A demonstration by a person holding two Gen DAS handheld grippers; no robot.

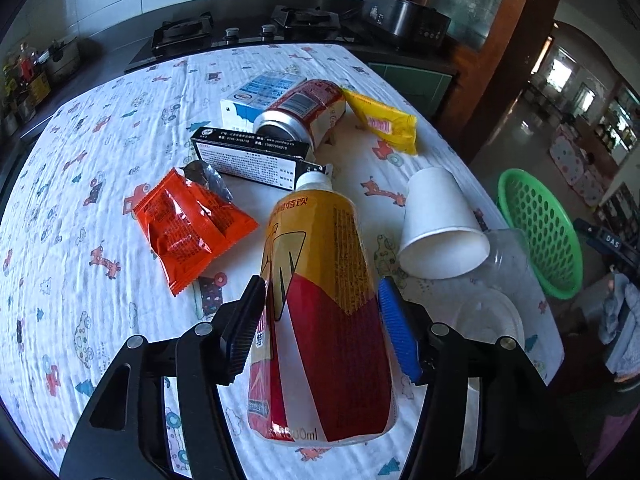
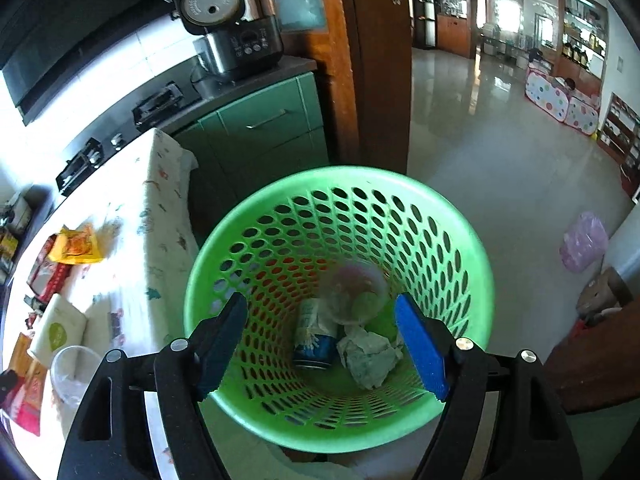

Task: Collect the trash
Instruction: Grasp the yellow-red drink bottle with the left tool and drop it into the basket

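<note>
A rice cooker [image 2: 236, 36] with its lid up stands on the dark worktop above green cabinets [image 2: 264, 136], beside a gas hob [image 1: 240, 32], with a pink bag [image 2: 584, 246] on the floor [image 2: 500, 152].

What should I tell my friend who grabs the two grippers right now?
Left gripper: jaws around the bottle, which lies on the table; a firm grip cannot be confirmed.
Right gripper: open, empty, above the green basket.
Done: a can, a clear cup and crumpled paper lie in the basket.
Left on the table: bottle, orange wrapper, black box, red can, milk carton, yellow wrapper, paper cup.
</note>
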